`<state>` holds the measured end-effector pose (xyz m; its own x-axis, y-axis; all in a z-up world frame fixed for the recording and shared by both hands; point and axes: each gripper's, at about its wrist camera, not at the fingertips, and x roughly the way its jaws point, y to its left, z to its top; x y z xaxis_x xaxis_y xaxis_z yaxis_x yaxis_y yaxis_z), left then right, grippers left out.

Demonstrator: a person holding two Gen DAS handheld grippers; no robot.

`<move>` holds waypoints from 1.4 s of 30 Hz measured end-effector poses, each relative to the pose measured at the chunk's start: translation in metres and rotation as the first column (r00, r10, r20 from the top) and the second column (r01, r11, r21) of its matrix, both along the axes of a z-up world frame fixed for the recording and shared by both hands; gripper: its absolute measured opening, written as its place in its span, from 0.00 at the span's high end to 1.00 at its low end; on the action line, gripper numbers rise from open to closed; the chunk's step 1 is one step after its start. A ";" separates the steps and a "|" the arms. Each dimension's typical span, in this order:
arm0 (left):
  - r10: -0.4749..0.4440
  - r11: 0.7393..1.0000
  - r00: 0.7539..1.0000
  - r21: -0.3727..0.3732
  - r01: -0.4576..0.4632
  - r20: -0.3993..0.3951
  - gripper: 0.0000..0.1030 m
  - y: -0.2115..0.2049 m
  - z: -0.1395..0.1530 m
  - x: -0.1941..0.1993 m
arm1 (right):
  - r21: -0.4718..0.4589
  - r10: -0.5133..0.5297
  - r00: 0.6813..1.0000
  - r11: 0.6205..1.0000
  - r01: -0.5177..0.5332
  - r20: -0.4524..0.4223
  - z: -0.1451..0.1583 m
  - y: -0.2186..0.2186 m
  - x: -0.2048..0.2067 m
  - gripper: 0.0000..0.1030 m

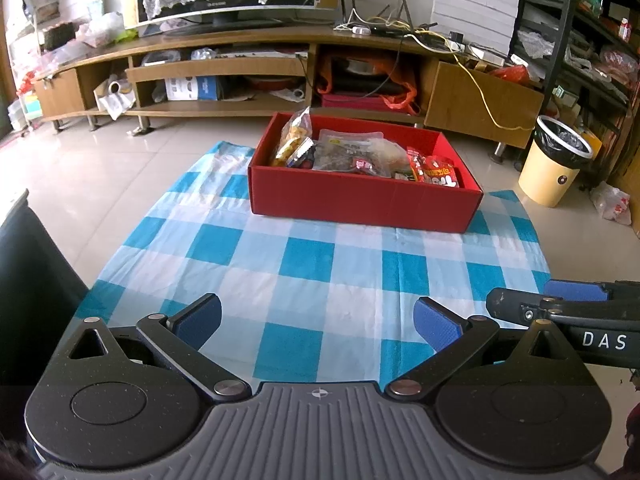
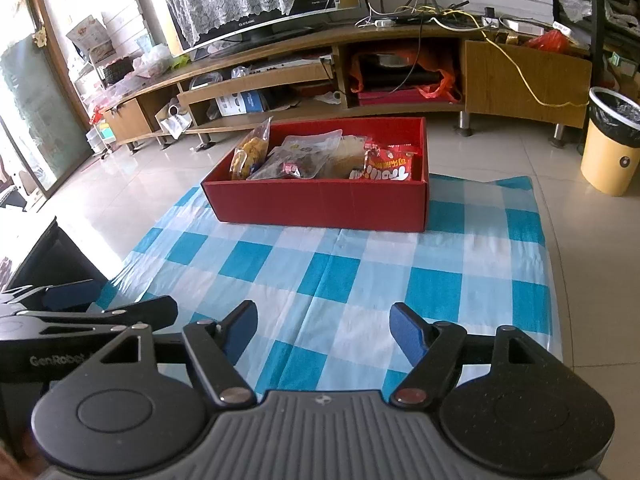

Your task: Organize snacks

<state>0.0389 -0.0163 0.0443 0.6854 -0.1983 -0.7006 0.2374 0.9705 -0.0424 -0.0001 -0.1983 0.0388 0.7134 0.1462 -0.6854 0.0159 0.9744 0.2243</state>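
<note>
A red cardboard box (image 1: 360, 200) (image 2: 320, 204) stands at the far end of a blue and white checked cloth (image 1: 308, 260) (image 2: 340, 276). Several snack bags lie inside it: a clear bag of yellow snacks (image 1: 294, 136) (image 2: 250, 150) at the left, a clear bag of dark snacks (image 1: 344, 152) (image 2: 304, 154) in the middle, a red printed bag (image 1: 436, 170) (image 2: 390, 162) at the right. My left gripper (image 1: 318, 322) hovers over the near part of the cloth, open and empty. My right gripper (image 2: 324, 332) stands beside it, also open and empty.
A long wooden TV stand (image 1: 240, 72) (image 2: 400, 60) with a television runs behind the box. A yellow waste bin (image 1: 554, 160) (image 2: 612, 144) stands at the right on the tiled floor. A dark object (image 1: 36, 280) sits left of the cloth.
</note>
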 end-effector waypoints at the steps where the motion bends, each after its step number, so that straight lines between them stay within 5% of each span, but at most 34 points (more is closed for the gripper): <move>1: -0.001 1.000 1.000 0.000 0.001 -0.001 0.00 0.000 0.000 0.000 | -0.001 0.000 1.000 1.000 0.000 -0.001 0.000 0.000 0.000 0.30; 42: 0.013 1.000 0.998 0.019 -0.012 -0.067 0.00 -0.001 -0.014 0.004 | -0.008 0.010 0.999 1.000 -0.010 -0.042 -0.008 -0.002 0.007 0.22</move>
<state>0.0428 -0.0172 0.0302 0.6387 -0.1771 -0.7488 0.2228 0.9740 -0.0403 0.0066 -0.2000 0.0312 0.6826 0.1471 -0.7158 0.0154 0.9764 0.2153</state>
